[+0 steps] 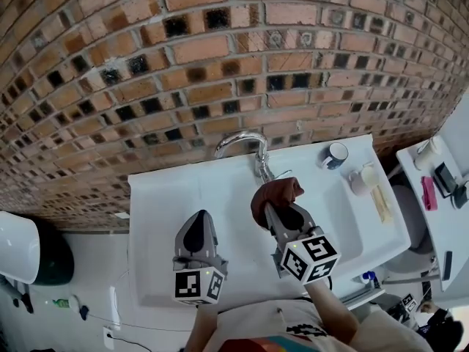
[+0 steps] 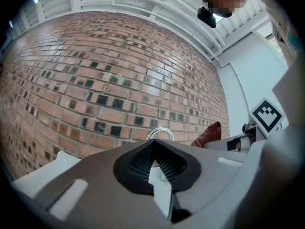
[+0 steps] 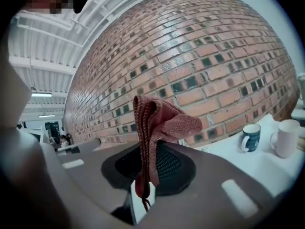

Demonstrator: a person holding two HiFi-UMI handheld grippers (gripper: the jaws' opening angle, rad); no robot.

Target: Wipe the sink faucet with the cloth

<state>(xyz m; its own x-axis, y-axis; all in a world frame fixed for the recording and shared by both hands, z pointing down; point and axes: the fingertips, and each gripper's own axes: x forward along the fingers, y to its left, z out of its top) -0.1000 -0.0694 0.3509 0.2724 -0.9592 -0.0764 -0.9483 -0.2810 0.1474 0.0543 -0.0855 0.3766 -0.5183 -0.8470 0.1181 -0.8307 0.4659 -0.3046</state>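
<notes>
A chrome gooseneck faucet (image 1: pixel 242 141) rises from the back rim of the white sink (image 1: pixel 168 196). My right gripper (image 1: pixel 272 208) is shut on a reddish-brown cloth (image 1: pixel 275 194), which sits bunched just in front of the faucet's base; I cannot tell whether it touches. In the right gripper view the cloth (image 3: pixel 157 123) stands up from the right gripper (image 3: pixel 145 175) and drapes over it. My left gripper (image 1: pixel 198 218) hovers over the basin to the left, shut and holding nothing. Past the left gripper (image 2: pixel 155 163), the left gripper view shows the faucet arc (image 2: pixel 159 131) and the cloth (image 2: pixel 208 135).
A brick wall (image 1: pixel 220 57) backs the sink. A blue mug (image 1: pixel 335 155), a white mug (image 1: pixel 360 180) and a pale brush-like item (image 1: pixel 381 204) sit on the sink's right ledge. A side shelf (image 1: pixel 432 204) holds small items. A white fixture (image 1: pixel 18 244) stands at far left.
</notes>
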